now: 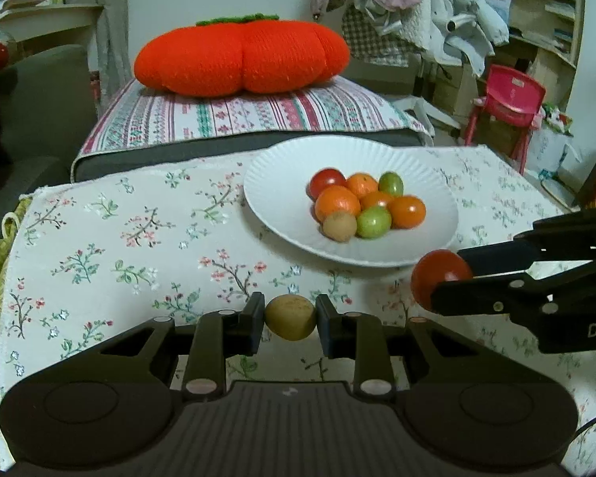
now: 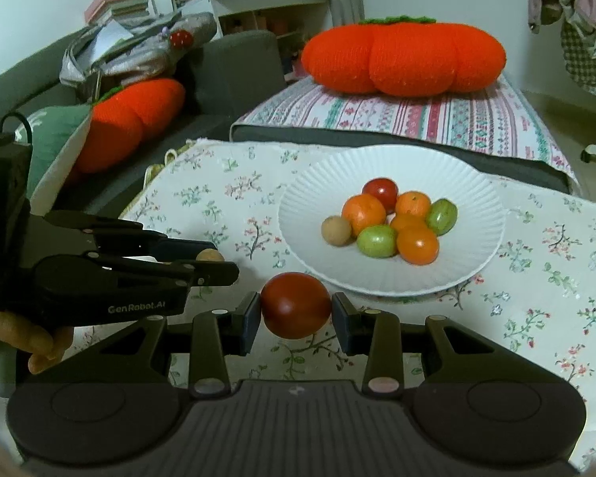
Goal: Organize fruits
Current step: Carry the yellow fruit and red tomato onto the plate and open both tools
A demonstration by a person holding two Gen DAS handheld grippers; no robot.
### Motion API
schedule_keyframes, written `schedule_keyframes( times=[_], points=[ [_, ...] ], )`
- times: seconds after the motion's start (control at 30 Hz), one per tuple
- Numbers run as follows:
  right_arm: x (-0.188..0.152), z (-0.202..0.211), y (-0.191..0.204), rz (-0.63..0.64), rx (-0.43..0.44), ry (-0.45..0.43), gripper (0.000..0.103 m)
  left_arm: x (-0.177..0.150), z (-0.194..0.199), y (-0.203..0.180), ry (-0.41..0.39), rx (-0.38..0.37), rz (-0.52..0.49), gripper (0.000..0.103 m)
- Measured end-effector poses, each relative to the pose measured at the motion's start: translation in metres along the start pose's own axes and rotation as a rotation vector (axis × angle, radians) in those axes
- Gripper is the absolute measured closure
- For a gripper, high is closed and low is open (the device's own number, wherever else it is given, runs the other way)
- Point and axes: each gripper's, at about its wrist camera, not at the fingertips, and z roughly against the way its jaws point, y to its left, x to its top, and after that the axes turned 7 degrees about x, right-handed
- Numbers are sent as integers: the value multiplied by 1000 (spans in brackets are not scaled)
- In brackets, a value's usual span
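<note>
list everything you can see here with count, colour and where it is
plate: 1, white, on the floral cloth
fruits on plate: 8; 4 orange, 2 green, 1 red, 1 tan; clustered mid-plate
red fruit: 1, in the right gripper
tan fruit: 1, yellowish, in the left gripper
tablecloth: 1, white floral, over the table
pumpkin cushions: 2, orange, one on striped seat, one on sofa
chair: 1, pink, back right
left gripper: black, shut on tan fruit
right gripper: black, shut on red fruit
</note>
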Motion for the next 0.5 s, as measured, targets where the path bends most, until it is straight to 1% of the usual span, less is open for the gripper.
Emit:
schedule_keyframes(
  times=[0.2, 0.5],
  points=[
    [10, 14, -5, 5, -12, -47, 67, 8, 5, 5, -20, -7, 33, 91],
    [21, 30, -26, -43, -46, -109, 67, 20, 8, 11, -41, -6, 67, 91]
  ],
)
